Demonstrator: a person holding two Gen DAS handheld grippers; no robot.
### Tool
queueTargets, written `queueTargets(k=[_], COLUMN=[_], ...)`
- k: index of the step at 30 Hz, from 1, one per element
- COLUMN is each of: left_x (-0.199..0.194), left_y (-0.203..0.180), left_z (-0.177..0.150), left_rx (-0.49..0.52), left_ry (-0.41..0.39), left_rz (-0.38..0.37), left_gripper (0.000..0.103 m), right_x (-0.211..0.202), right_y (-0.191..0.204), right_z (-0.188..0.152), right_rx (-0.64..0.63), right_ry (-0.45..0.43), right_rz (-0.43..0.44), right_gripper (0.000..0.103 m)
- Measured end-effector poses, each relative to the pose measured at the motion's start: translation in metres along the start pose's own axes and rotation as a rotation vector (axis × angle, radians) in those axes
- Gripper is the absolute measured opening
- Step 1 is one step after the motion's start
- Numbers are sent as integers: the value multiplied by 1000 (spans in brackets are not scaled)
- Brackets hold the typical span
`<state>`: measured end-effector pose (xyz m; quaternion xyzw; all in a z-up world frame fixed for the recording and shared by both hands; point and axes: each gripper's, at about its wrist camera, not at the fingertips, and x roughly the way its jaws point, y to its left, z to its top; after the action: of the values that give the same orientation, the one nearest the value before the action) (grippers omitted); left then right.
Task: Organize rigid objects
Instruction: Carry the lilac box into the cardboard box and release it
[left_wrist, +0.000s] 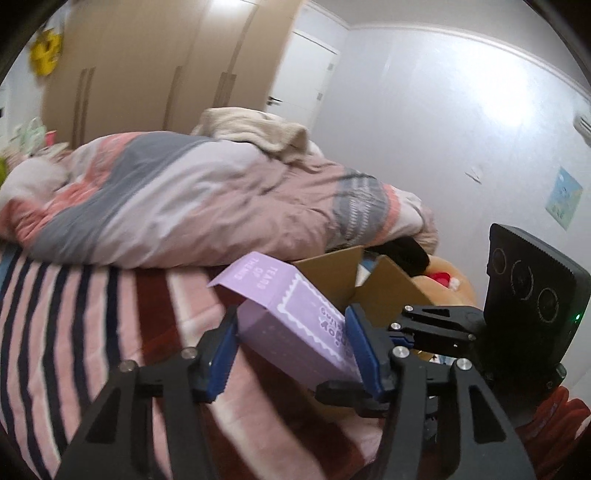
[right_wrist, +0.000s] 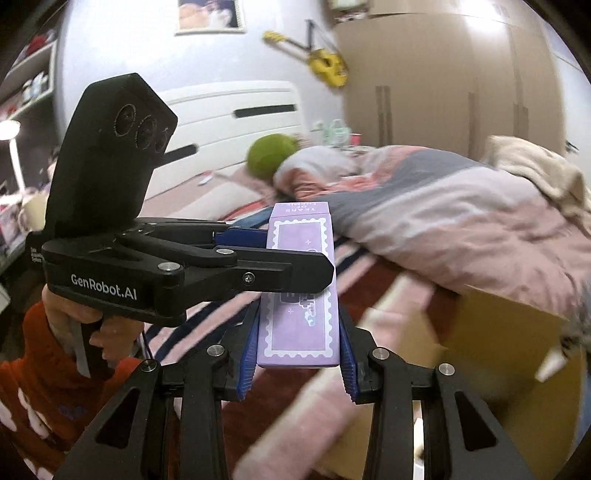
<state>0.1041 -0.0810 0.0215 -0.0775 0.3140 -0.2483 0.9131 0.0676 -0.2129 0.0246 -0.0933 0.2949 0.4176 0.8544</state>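
A long purple box (left_wrist: 295, 325) with white stamp-style print is held in the air above the bed by both grippers. My left gripper (left_wrist: 291, 343) is shut on its middle, blue pads on both long sides; its top flap hangs open. My right gripper (right_wrist: 297, 347) is shut on the box's (right_wrist: 301, 325) near end. In the right wrist view the left gripper (right_wrist: 280, 258) crosses the box from the left. In the left wrist view the right gripper (left_wrist: 424, 332) comes in from the right.
An open cardboard box (left_wrist: 369, 284) stands by the bed's edge, also in the right wrist view (right_wrist: 491, 332). A crumpled pink and grey duvet (left_wrist: 184, 199) lies on the striped bed sheet (left_wrist: 74, 332). A green ball (right_wrist: 269, 155) sits by the headboard. Wardrobes stand behind.
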Motion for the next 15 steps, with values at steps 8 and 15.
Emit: queueTargets(k=[8,15], left_x=[74,115], left_y=[-59,-77], left_z=[17,14], left_rx=[60,77], left_ry=[102,172], left_rz=[-72,-40], left_gripper=[54,81], right_x=[-47,-52], right_y=[-73,-104], right_z=[-27,-48], right_rx=[129,144], right_ry=[41,122], right_rz=[-91,-202], right_gripper=[33,38])
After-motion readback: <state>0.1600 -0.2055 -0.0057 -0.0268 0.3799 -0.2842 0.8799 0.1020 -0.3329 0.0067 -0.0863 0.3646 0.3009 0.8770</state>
